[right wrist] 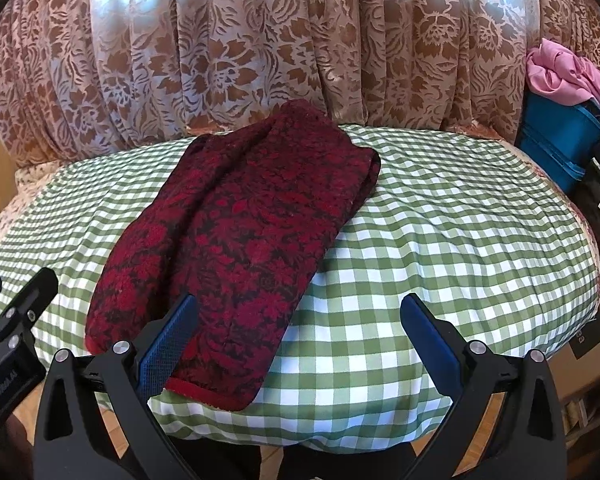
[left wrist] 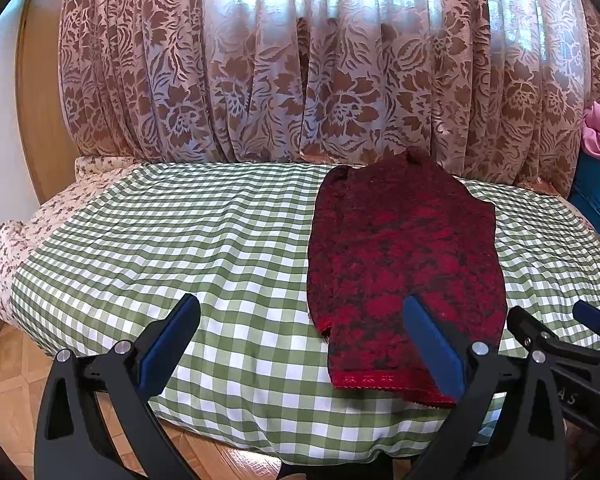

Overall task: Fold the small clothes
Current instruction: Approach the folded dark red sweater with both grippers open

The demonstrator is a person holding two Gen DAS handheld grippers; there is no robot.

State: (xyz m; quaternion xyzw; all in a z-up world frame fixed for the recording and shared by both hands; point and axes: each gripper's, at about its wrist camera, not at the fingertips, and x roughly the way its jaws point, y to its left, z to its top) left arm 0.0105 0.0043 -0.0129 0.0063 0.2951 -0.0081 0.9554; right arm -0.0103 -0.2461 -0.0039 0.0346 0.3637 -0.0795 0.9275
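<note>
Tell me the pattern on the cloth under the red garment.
Green and white checks, clearest in the left wrist view.

a home bedroom: gingham-covered bed [left wrist: 220, 240], floral curtain [left wrist: 300, 80], parquet floor [left wrist: 12, 380]

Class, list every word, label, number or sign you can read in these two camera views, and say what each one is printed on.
"A S": pale letters on the black body of the right gripper, seen in the left wrist view; the rest is cut off.
Pale print on the black body of the left gripper, right wrist view: too blurred to read.
Dark marks on a label on the black item at the right edge: too small to read.
</note>
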